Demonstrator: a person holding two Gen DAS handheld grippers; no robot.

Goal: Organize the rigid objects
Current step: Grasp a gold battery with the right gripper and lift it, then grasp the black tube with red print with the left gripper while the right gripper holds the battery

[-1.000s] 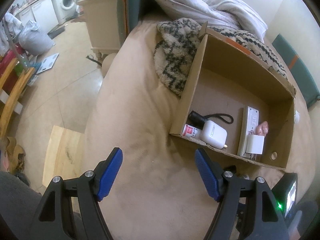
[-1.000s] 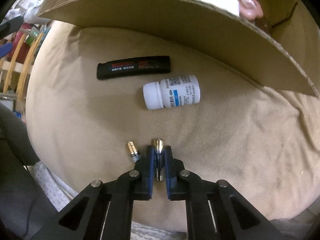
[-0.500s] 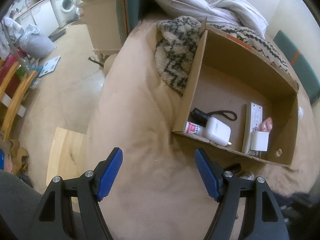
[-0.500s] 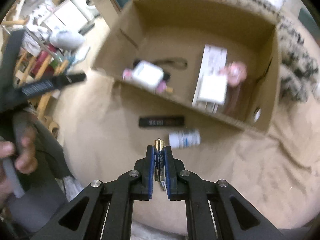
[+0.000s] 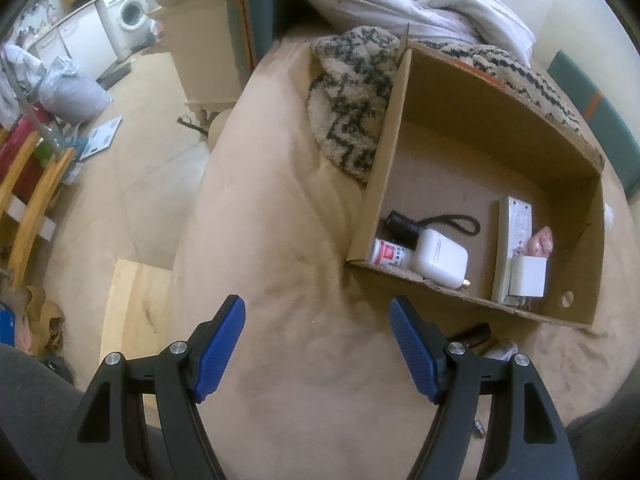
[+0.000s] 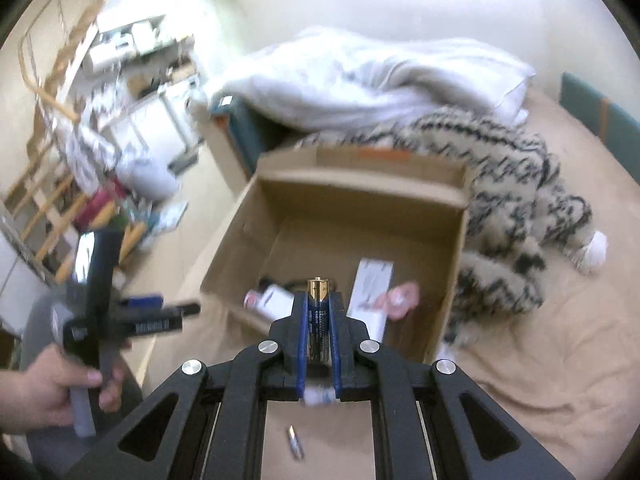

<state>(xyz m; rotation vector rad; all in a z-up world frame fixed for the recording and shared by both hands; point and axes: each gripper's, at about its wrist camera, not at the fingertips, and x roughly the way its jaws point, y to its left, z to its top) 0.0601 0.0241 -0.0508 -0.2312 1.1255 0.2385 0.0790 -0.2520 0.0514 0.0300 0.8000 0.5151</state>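
Bed (image 6: 560, 340): right claw (image 6: 318, 312) grips battery (image 6: 318, 300)

No legible text; print on battery (image 6: 318, 320) and red-labelled bottle (image 5: 387, 253) perhaps too blurred.

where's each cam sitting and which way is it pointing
Left wrist: on the open left claw above the bed, facing the cardboard box; its blue pads show.
Right wrist: on the right claw, shut on a battery, facing the box; the person's left hand shows.
Shared: box, white case, patterned blanket.
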